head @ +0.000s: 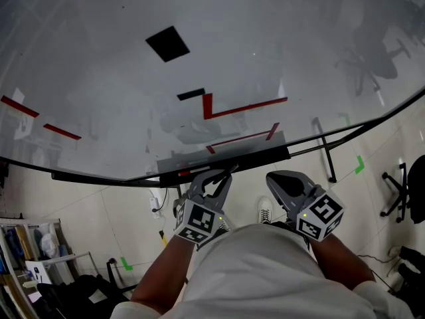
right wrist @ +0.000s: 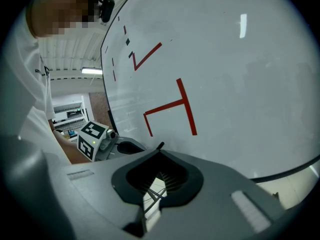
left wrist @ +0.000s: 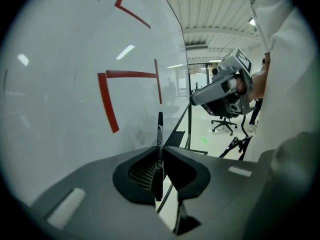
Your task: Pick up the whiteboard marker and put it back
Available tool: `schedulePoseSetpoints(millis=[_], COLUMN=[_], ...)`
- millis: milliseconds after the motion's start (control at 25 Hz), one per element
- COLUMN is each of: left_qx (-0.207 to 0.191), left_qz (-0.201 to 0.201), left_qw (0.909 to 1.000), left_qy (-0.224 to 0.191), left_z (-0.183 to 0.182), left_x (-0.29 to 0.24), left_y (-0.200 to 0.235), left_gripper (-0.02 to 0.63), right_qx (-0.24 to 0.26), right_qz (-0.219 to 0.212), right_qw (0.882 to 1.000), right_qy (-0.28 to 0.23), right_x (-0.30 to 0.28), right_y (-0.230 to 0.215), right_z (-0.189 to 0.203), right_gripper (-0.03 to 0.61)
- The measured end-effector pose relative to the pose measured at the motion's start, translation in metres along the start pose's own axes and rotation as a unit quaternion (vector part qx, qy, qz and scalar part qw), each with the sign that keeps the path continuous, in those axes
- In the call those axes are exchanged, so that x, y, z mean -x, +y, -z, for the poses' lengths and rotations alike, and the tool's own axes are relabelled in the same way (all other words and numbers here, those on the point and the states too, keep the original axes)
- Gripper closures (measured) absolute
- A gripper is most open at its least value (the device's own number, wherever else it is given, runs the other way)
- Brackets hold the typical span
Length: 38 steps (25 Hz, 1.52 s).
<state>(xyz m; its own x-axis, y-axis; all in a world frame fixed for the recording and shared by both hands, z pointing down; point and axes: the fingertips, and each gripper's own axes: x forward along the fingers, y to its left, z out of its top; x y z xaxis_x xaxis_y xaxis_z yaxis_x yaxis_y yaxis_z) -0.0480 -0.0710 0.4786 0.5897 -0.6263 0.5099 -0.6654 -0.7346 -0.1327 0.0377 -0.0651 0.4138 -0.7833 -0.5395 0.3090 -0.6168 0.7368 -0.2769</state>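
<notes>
**Firmly pinched: whiteboard marker in the left gripper**

Now the left gripper (left wrist: 160, 151) has its jaws closed on a black whiteboard marker (left wrist: 159, 131), clamped between the two fingertips. The marker's long axis runs along the jaws. One end points straight out ahead of the gripper and stands well clear of the tips; the other end reaches back into the hollow behind them. White print runs along its barrel but is too small to read.

To the left of the gripper stands the whiteboard (left wrist: 60, 59), with a red tape corner (left wrist: 107, 106) on it beyond the marker's far end. In the head view the marker points toward the dark tray ledge (head: 259, 153) along the board's lower edge. Whether it touches the ledge cannot be told. A small red patch shows near the ledge's left end; nothing else on it can be made out.

Beside the left gripper, on its right, the right gripper (right wrist: 159, 153) has its jaws brought together with nothing between them. It too faces the board.

Farther out on the board is a black square (head: 167, 43).
</notes>
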Motion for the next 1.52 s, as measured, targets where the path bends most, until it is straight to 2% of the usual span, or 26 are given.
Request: schedulePoseSetpoints(millis=[120, 360, 640, 920, 1200, 1520], left_qx=[-0.033, -0.064, -0.123, -0.142, -0.213, -0.239], left_qz=[0.009, 0.015, 0.019, 0.023, 0.033, 0.031], left_qw=[0.9993, 0.9972, 0.9904, 0.9861, 0.9698, 0.9586], left_qy=[0.012, 0.036, 0.061, 0.083, 0.114, 0.152], left_z=[0.000, 0.007, 0.009, 0.014, 0.024, 0.031], left_x=[-0.007, -0.016, -0.031, -0.044, -0.058, -0.069], left_y=[-0.006, -0.012, -0.015, -0.014, -0.020, -0.018], left_gripper=[0.558, 0.558, 0.558, 0.558, 0.557, 0.557], right_qx=[-0.002, -0.003, -0.003, -0.006, -0.007, -0.012], right_qz=[0.001, 0.004, 0.009, 0.013, 0.017, 0.018], right_qw=[1.000, 1.000, 1.000, 1.000, 1.000, 1.000], right_qy=[-0.002, -0.006, -0.005, -0.006, -0.007, -0.009], right_x=[0.000, 0.001, 0.004, 0.007, 0.011, 0.013], right_y=[-0.001, -0.002, -0.005, -0.008, -0.012, -0.015], right_z=[-0.001, -0.004, -0.003, -0.003, -0.002, 0.000], right_gripper=[0.577, 0.577, 0.577, 0.577, 0.577, 0.577])
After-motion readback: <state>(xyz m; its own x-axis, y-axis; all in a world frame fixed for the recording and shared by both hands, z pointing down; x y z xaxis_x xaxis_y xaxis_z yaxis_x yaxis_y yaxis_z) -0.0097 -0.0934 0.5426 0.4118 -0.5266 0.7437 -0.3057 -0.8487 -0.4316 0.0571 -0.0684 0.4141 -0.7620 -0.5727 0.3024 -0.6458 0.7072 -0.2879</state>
